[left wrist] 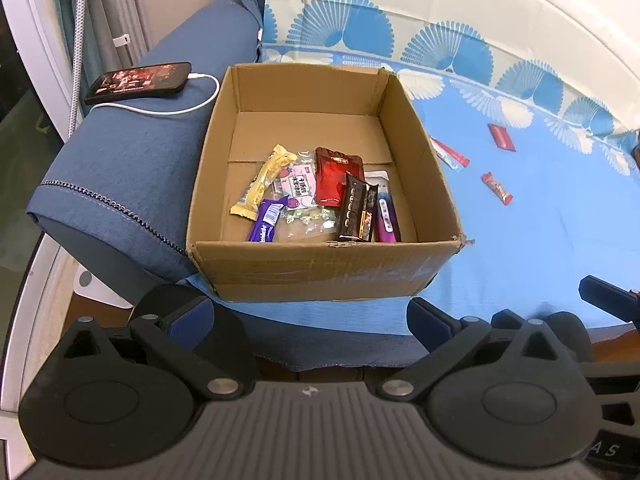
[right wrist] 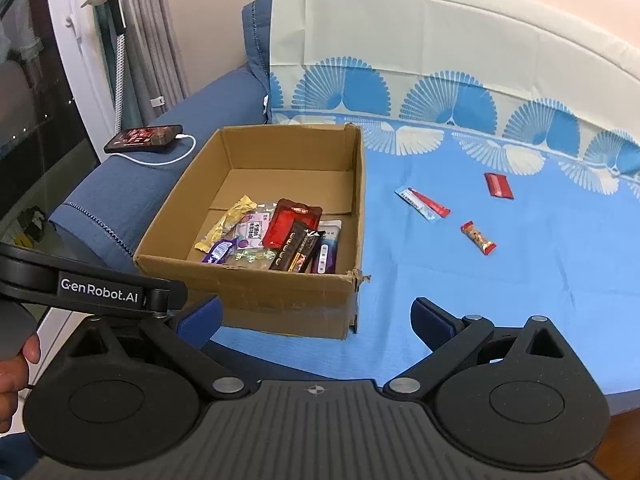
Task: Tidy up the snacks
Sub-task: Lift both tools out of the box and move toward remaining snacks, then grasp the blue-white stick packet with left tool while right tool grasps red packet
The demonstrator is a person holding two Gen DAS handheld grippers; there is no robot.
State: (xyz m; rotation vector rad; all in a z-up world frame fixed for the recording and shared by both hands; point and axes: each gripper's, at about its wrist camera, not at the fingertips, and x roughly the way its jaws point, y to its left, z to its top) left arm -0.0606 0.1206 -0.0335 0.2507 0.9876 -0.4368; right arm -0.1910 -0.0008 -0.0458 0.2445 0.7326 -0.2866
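An open cardboard box sits on a blue patterned sheet and holds several snacks, among them a yellow bar, a red pouch and a dark brown bar. Three snacks lie loose on the sheet to its right: a red-and-blue sachet, a small red packet and a red nut bar. My left gripper is open and empty just before the box's near wall. My right gripper is open and empty near the box's front right corner.
A phone on a white charging cable rests on the blue sofa armrest left of the box. Curtains and a white frame stand at far left. A hand holds the other gripper's body at lower left.
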